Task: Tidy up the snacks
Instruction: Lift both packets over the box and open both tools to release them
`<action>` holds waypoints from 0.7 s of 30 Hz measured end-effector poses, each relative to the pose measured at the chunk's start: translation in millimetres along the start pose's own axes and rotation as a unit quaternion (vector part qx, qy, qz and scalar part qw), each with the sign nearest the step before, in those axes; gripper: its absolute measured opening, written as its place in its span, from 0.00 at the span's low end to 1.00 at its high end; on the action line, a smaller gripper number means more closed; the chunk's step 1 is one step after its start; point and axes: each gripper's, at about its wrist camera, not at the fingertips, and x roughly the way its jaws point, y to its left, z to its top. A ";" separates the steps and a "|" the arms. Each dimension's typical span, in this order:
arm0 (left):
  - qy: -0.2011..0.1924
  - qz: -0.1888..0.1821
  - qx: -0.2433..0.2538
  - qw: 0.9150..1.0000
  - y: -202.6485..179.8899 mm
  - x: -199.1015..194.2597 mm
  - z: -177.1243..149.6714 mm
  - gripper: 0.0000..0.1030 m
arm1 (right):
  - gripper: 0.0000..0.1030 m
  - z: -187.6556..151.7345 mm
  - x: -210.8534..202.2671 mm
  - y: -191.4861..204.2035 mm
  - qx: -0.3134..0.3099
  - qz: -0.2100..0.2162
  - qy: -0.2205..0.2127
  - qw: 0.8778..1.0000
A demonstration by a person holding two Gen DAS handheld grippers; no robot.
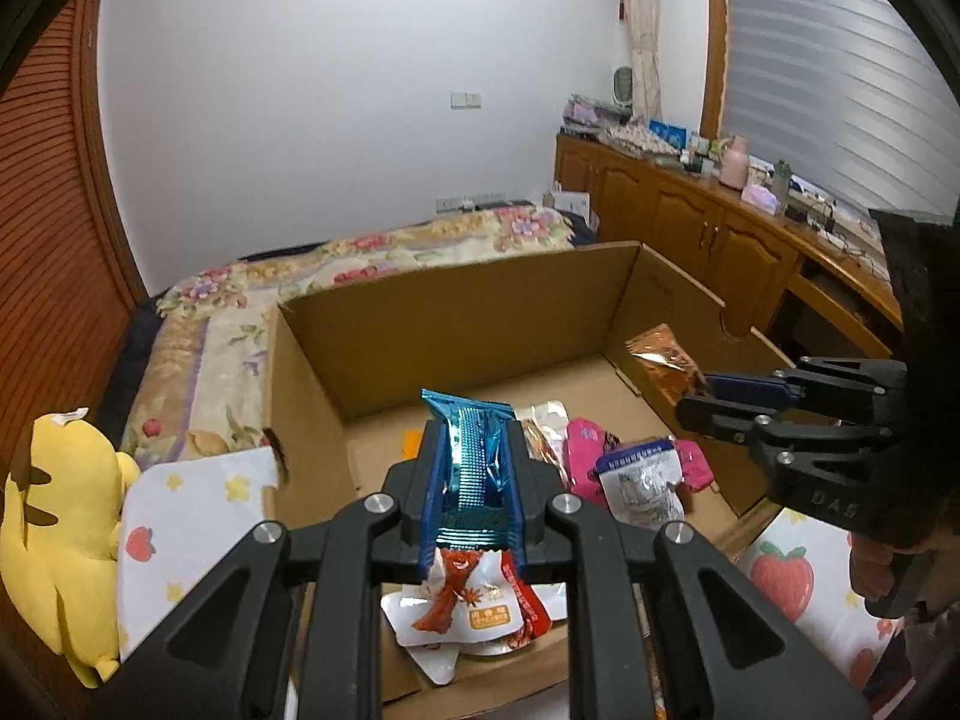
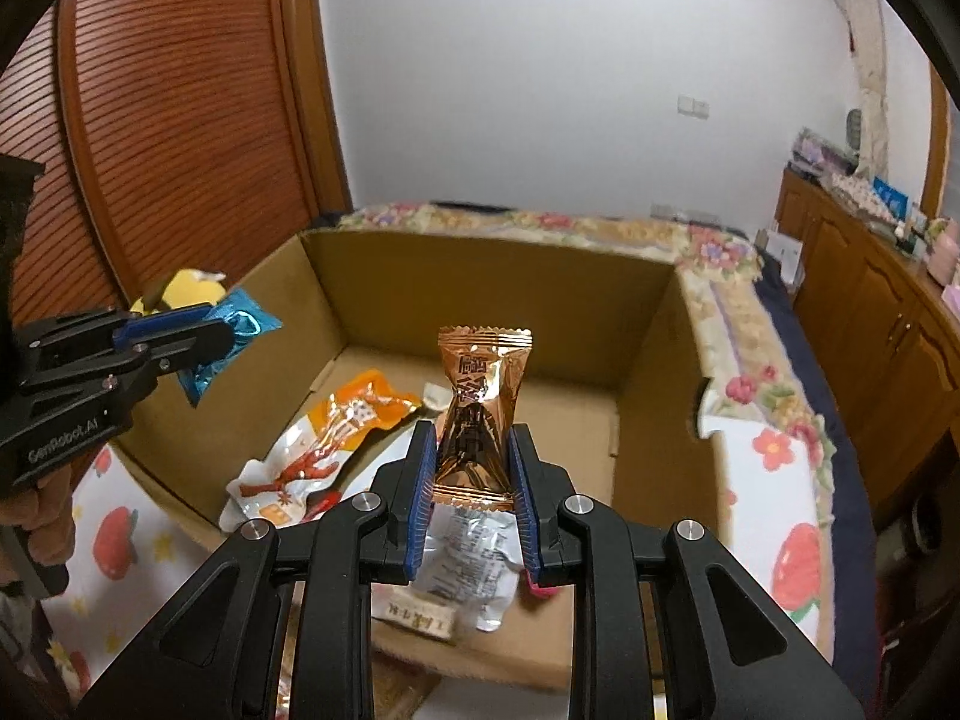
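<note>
Left gripper [image 1: 474, 480] clamped on a blue packet [image 1: 471, 456], centre of the left wrist view; the same packet shows at mid-left of the right wrist view, sticking out past the fingers. Right gripper [image 2: 474, 474] clamped on a bronze packet [image 2: 480, 414], centre of its view, upright between the blue pads. Both packets hang over the open cardboard box [image 1: 456, 312], which fills the middle of each frame and rests on a bed with a floral cover [image 1: 240, 288]. Risks, as judgement: both wrappers are slick foil pinched across a narrow, crinkled waist, so either could slide or twist out if a hand swings fast; the pads may crush whatever is inside; the two grippers sit near each other over one box and could knock together; a release near the wall could drop a packet outside onto the fruit-print cloth [image 1: 180, 516] at lower left. Loose packets on the box floor could be buried or shoved. Count: grippers, two; held packets, two; box, one; on the box floor, one white-orange crayfish packet [image 2: 312, 456], one silver-white packet [image 1: 642, 486], one pink packet [image 1: 585, 450], and another partly hidden behind the blue one, exact total uncertain. One yellow plush [image 1: 54, 540], lower left.
</note>
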 end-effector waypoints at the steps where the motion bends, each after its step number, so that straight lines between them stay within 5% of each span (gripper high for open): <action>1: 0.002 0.000 0.001 1.000 -0.4 1.3 -1.3 0.15 | 0.22 -0.8 2.4 0.9 0.000 0.002 0.004 1.000; 11: 0.026 -0.007 -0.001 1.000 -2.8 9.9 -9.4 0.18 | 0.23 -8.1 15.2 7.0 0.006 0.013 0.028 1.000; 13: 0.027 -0.011 -0.006 1.000 -1.4 9.7 -10.0 0.31 | 0.24 -7.8 16.2 7.6 0.007 0.015 0.029 0.999; 14: 0.027 -0.012 -0.008 1.000 -1.1 9.3 -10.2 0.45 | 0.25 -7.7 16.1 7.8 0.008 0.017 0.031 0.999; 21: 0.010 -0.013 -0.029 0.999 5.3 -1.1 -12.6 0.60 | 0.35 -10.4 4.9 12.3 0.010 0.030 0.015 0.999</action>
